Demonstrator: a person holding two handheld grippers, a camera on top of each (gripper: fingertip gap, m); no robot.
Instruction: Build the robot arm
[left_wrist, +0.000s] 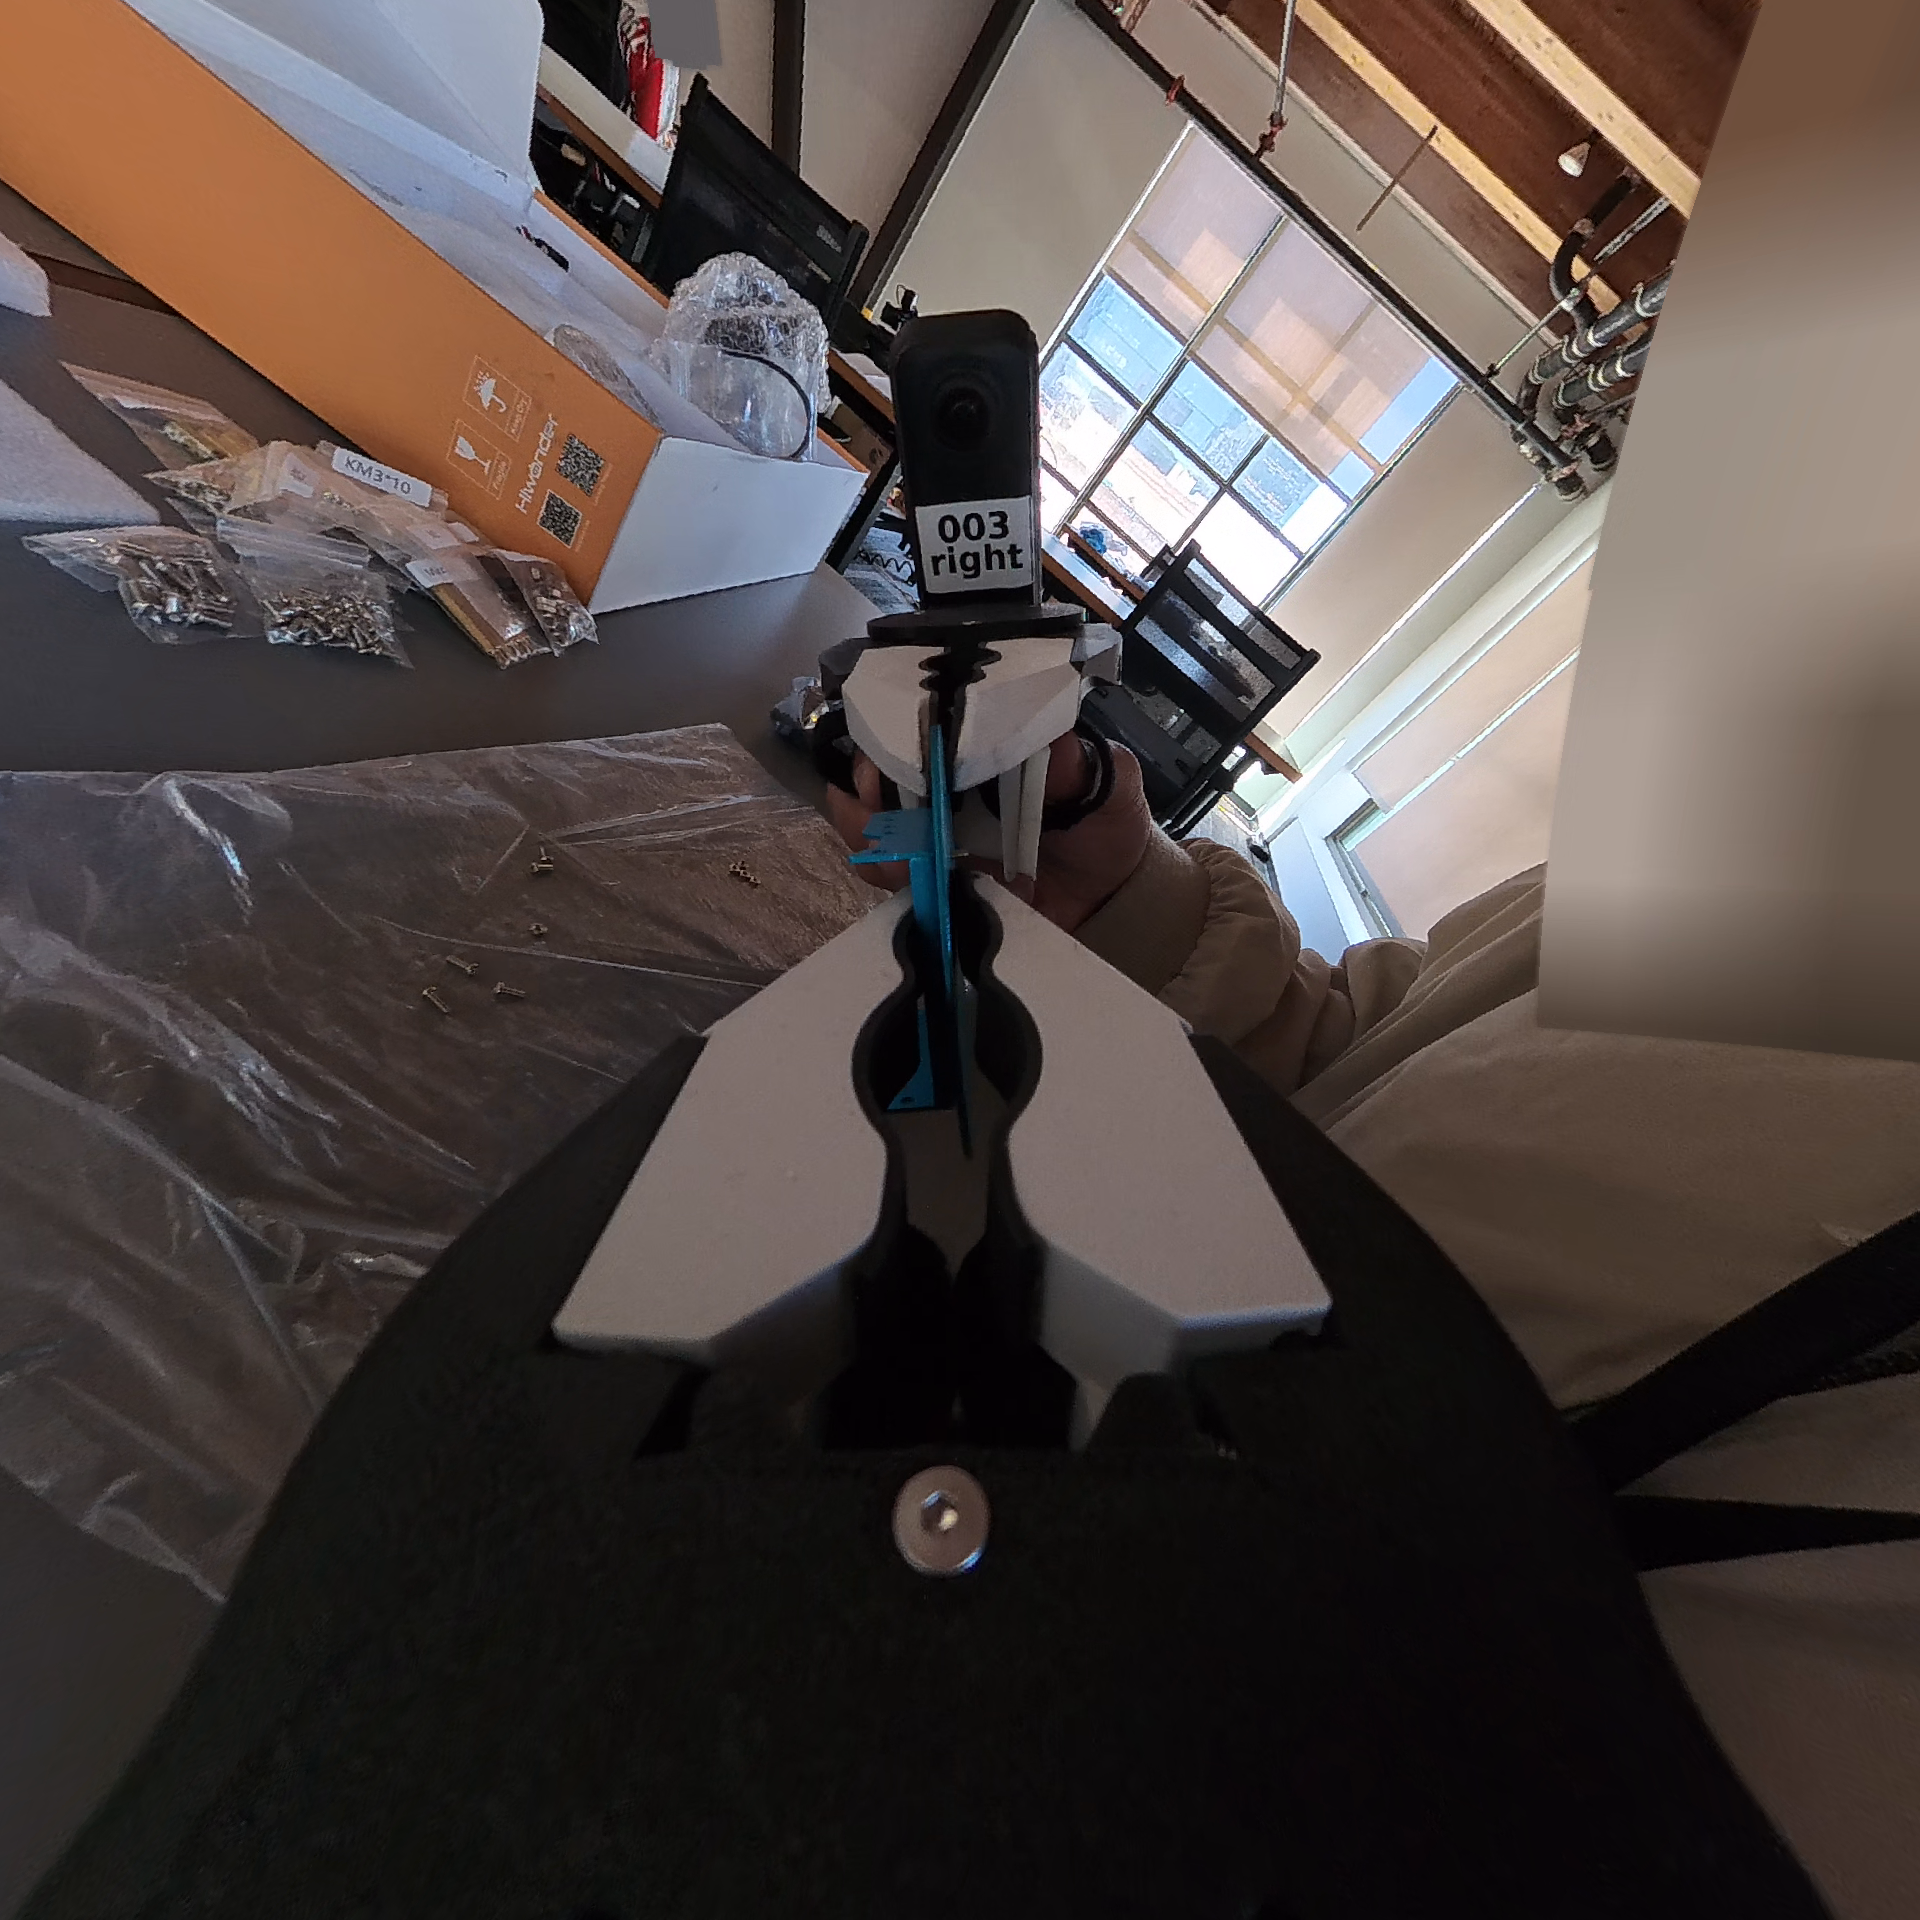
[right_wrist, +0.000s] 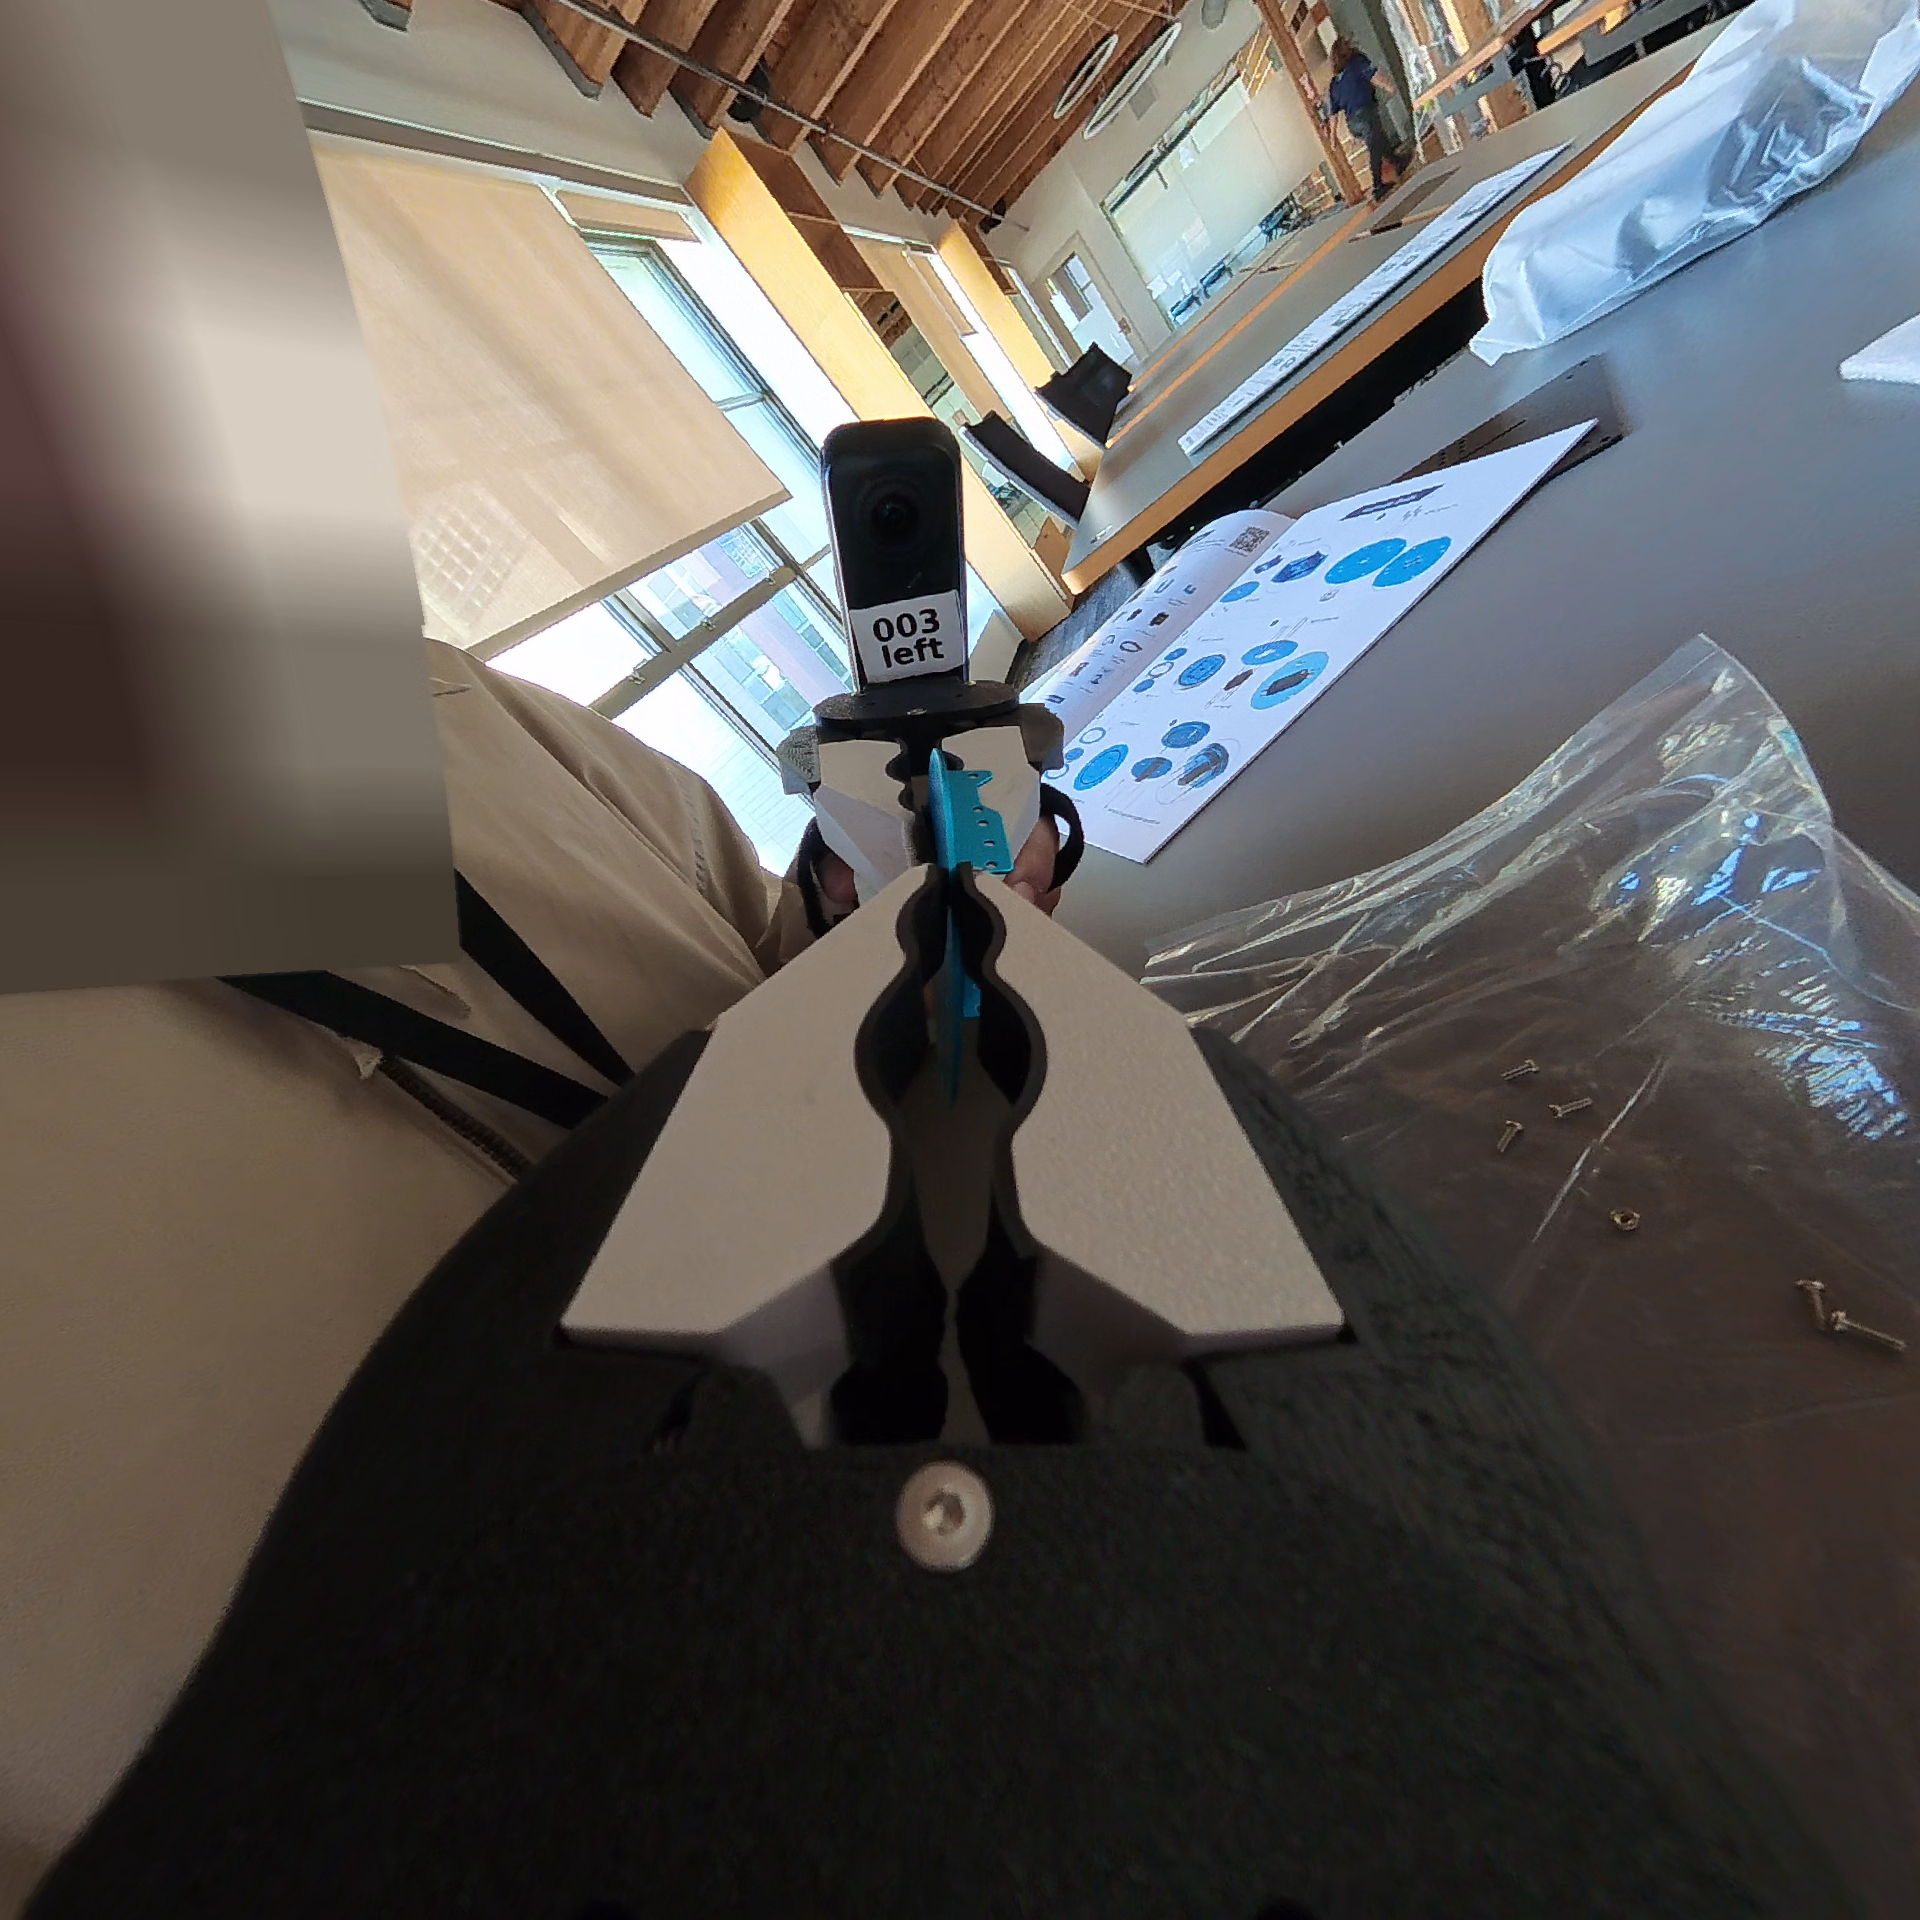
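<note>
- Left tongs, white wedge fingers on black body, nearest the lens in the left wrist view: jaws nearly closed, pinching a thin blue metal bracket plate edge-on between the fingers.
- Right tongs, same build, nearest in the right wrist view: jaws nearly closed on the same blue plate, tip to tip with the other tongs.
- Plate is held in the air between the two facing tongs, above the near edge of the dark grey counter; a perforated flange with small holes sticks out to one side.
- Each view shows the opposite tongs farther off, a black camera with a white label mounted on top, a hand behind gripping it.
- Long orange and white cardboard box lies on the counter, far left in the left view, with a bubble-wrapped item in its open end.
- Crinkled clear plastic sheet spread on the counter beside the tongs.
- White instruction sheet with blue diagrams lies flat on the counter, beyond the plastic in the right view.
- Small clear bags of screws heaped beside the box.
- Few loose small silver screws scattered on the plastic sheet.
- Beige sleeve and torso of the person at frame edge.
</note>
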